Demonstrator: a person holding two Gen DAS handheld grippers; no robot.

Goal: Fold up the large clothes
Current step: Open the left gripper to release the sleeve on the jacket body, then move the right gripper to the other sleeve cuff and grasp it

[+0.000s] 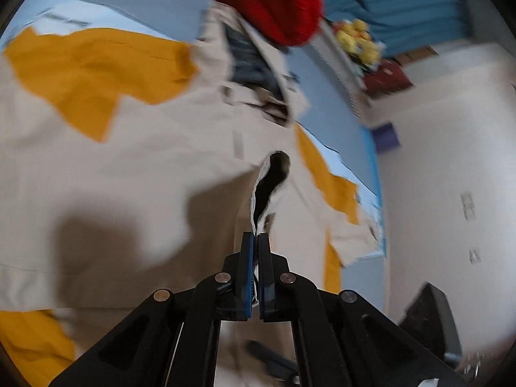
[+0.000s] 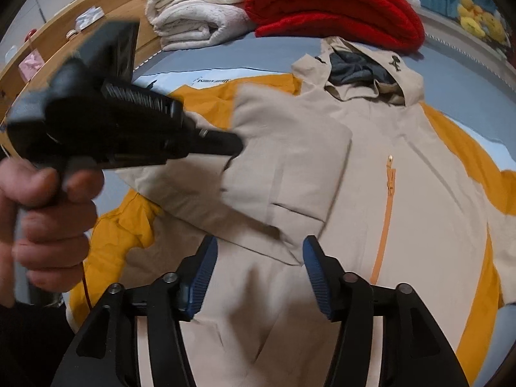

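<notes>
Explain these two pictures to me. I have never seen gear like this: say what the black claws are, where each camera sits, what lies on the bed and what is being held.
No robot here: a person holds a two-finger tool in each hand, with a wide-angle camera on each looking along its fingers. One picture comes from the left tool, which is shut on a cuff of the jacket. The other comes from the right tool, open above the jacket with nothing between its fingers; it also shows the left tool from outside and the hand gripping it. The beige and yellow jacket lies front up on a blue sheet. Behind it are a folded red blanket and white towels.
</notes>
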